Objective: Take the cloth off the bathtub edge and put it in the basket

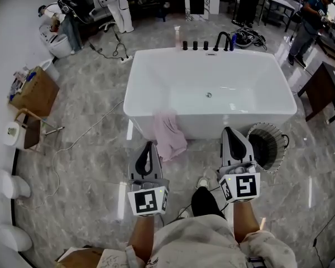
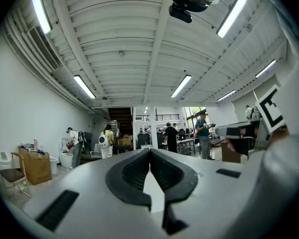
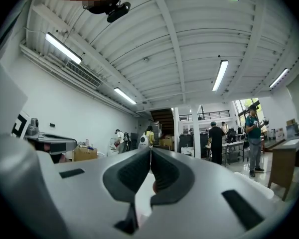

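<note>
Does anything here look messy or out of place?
A pink cloth hangs crumpled over the near edge of the bathtub, trailing down its outer wall. A loose cable also snakes across the floor to its left.

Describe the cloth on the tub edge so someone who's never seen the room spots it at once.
Find the white bathtub in the middle of the grey marble floor and follow its near rim leftward. The cloth is draped over that rim, hanging down the outer wall. It is the only soft, pale pink thing; the round dark basket stands at the other near corner.
</note>
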Motion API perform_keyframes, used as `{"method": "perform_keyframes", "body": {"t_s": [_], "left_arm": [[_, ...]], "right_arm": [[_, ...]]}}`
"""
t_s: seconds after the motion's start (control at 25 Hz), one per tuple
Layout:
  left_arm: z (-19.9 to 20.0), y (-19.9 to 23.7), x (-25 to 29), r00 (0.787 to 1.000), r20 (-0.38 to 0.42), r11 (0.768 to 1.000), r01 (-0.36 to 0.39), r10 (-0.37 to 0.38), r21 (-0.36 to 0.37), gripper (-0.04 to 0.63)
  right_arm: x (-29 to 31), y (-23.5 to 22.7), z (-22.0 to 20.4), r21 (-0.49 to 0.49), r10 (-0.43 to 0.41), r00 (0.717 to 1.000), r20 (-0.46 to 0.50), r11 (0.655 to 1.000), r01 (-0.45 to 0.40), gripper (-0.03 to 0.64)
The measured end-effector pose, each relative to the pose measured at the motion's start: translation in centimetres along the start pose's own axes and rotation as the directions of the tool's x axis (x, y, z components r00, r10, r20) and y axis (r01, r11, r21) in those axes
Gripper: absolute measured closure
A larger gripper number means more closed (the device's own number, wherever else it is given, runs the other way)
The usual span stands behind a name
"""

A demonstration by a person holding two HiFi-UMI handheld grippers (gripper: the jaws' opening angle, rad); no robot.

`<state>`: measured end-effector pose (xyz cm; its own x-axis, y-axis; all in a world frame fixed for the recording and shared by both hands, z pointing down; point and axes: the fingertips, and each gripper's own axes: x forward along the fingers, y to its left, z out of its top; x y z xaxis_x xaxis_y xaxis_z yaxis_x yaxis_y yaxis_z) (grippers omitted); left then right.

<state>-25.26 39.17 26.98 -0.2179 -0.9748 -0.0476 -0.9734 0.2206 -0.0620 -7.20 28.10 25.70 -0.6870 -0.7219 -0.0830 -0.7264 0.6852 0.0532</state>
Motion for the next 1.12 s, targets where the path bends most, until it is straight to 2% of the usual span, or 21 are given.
{"method": "perform_keyframes", "body": {"t_s": [0.36,0.72,1.12], "left_arm": [[2.0,-3.8,10.4,1.000,0.026,0.999,0.015,-0.016,0.028,0.589],[3.5,-7.9,20.0,0.998,0.066,0.998,0.013,-0.018,0.067,0.589],[3.0,-9.7,26.7,0.999,0.049,0.995,-0.018,0.014,0.093,0.589]], "right_arm": [[6.6,-8.7,0.0,0.039,-0.028,0.999,0.032,0.999,0.027,0.627],[12.3,-17.7,-0.3,0.035,-0.053,0.996,0.071,0.998,0.051,0.627],[17.6,-22.9,-1.8,0.068,-0.030,0.997,0.071,0.997,0.025,0.627]]}}
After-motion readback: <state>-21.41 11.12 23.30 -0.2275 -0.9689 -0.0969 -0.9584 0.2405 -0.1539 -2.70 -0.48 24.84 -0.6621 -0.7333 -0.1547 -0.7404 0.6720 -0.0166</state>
